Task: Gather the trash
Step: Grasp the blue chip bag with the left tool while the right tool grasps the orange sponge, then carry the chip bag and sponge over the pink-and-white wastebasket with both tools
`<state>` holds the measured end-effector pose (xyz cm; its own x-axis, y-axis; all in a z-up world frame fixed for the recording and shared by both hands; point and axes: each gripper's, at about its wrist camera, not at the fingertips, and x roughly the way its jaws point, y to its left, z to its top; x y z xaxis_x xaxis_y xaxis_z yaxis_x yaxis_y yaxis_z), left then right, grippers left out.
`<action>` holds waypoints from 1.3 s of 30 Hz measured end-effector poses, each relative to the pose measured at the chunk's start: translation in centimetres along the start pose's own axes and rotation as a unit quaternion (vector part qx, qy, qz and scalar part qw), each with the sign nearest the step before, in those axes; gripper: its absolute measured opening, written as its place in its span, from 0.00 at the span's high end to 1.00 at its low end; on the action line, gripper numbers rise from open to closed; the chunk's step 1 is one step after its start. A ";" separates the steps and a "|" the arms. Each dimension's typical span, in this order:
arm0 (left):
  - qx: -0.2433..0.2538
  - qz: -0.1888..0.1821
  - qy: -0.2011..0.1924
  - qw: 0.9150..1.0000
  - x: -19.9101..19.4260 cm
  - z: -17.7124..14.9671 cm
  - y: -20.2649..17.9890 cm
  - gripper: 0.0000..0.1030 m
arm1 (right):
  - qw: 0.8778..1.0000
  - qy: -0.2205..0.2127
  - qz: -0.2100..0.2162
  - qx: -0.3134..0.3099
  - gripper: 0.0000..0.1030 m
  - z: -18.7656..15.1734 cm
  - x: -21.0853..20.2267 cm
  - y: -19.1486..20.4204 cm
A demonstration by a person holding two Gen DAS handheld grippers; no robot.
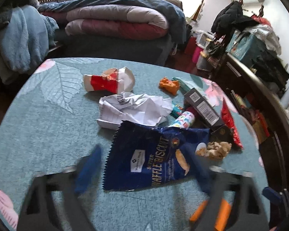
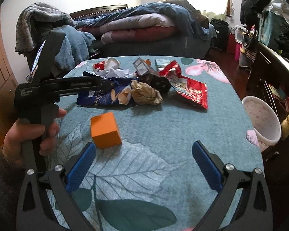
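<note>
1. The left gripper (image 1: 144, 165) stood released, its blurred blue fingers either side of the blue waffle biscuit bag (image 1: 156, 157) – a stance that looked set for closing on that wrapper, though nothing was pinched yet.
2. The right gripper (image 2: 144, 165) was also spread wide and held nothing, hovering over bare cloth near the table's (image 2: 163, 127) front edge; the orange box (image 2: 105, 130) sat just ahead of its left finger.
3. The trash lay bunched toward the table's far right part: crumpled white paper (image 1: 133, 109) and a crushed red-and-white cup (image 1: 109, 81) behind the bag, a brown paper wad (image 1: 217, 150) touching its right side, a dark carton (image 1: 202, 105) and a red wrapper (image 1: 230, 123) nearer the right edge.
4. A white speckled bin (image 2: 262, 119) stood just off the right edge – probably the place for the rubbish.
5. The bag's far end overlapped the paper and a small colourful tube (image 1: 183, 119), so lifting it might drag neighbours along.
6. Behind the table, folded quilts (image 1: 117, 21) sat well clear.
</note>
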<state>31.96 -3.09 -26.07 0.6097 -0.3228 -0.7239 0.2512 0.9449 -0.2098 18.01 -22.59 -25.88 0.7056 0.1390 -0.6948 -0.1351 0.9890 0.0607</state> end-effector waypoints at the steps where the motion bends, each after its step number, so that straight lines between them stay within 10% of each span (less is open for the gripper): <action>1: -0.003 -0.004 0.005 1.000 0.2 0.0 0.1 0.53 | 1.000 0.000 -0.001 -0.001 0.03 0.1 0.1 0.2; 7: -0.013 -0.053 -0.010 0.998 0.2 -0.2 0.3 0.98 | 1.000 0.006 0.015 0.008 0.04 1.3 1.9 0.7; 13: -0.016 -0.054 -0.059 0.997 -1.9 0.0 0.2 0.99 | 0.998 0.027 0.042 0.024 0.05 2.6 4.5 1.4; 24: -0.044 -0.062 -0.129 0.989 -7.7 -0.1 1.8 0.99 | 0.996 0.055 0.064 -0.008 0.63 2.8 6.2 3.8; 39: -0.012 -0.082 -0.160 0.984 -12.4 -0.7 -3.0 0.99 | 0.998 0.012 0.050 0.035 0.64 1.3 -0.8 -0.8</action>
<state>23.14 -1.92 -16.91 0.7686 -0.4678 -0.4364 0.3500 0.8785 -0.3253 18.45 -23.47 -24.49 0.6744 0.2364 -0.6995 -0.1546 0.9716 0.1793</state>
